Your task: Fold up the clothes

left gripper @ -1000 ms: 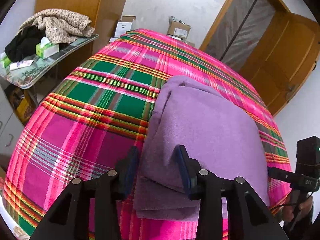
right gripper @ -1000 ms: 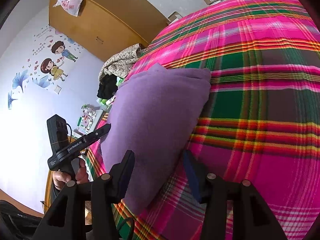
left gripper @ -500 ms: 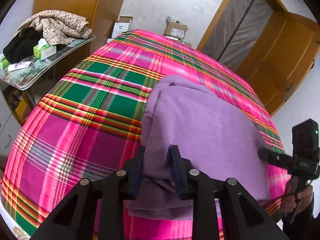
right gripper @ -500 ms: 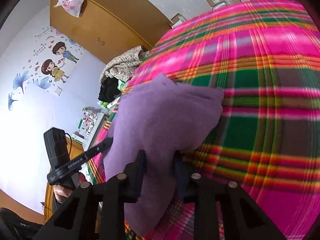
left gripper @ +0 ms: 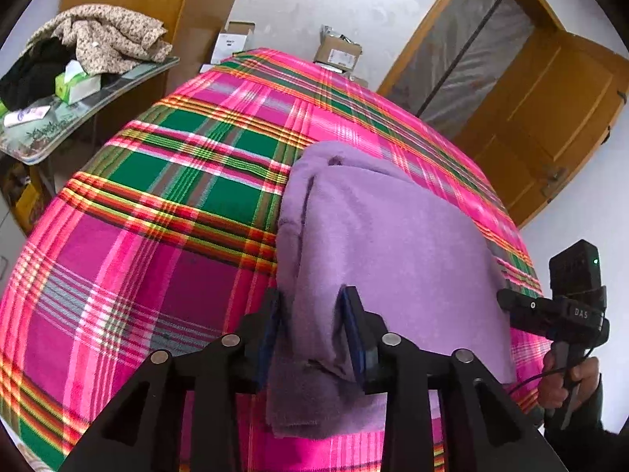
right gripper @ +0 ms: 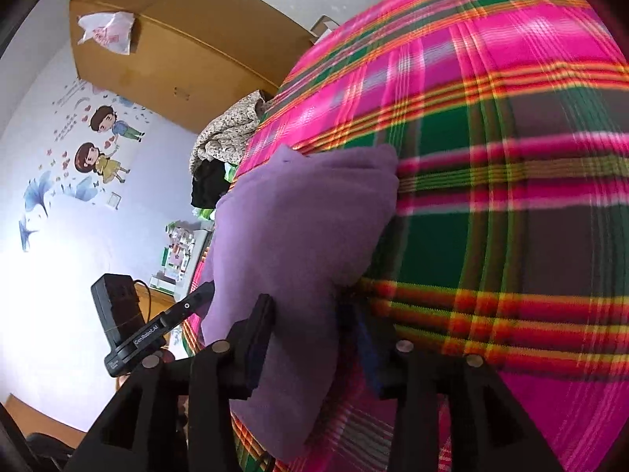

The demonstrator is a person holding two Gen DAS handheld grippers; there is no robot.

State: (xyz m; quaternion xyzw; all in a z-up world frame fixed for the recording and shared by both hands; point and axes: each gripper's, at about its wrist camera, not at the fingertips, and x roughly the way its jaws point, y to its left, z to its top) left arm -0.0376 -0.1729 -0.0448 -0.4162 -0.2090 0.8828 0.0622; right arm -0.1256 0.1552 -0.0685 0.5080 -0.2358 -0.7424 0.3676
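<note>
**Both grippers pinch the near edge of a folded purple garment**

The plaid bed [left gripper: 165, 236] spreads ahead of both grippers. On it the purple garment [left gripper: 393, 244] lies in layers, reaching forward from the fingers. The left gripper [left gripper: 310, 326] is closed on its near left corner, the right gripper [right gripper: 310, 334] on the near right edge. By my judgement a further fold is in hand: both held edges would lift together and carry forward evenly. Writing: "GenRobot.AI" on the left gripper's body, seen left of the right gripper; "DAS", probably, on the other.
</note>
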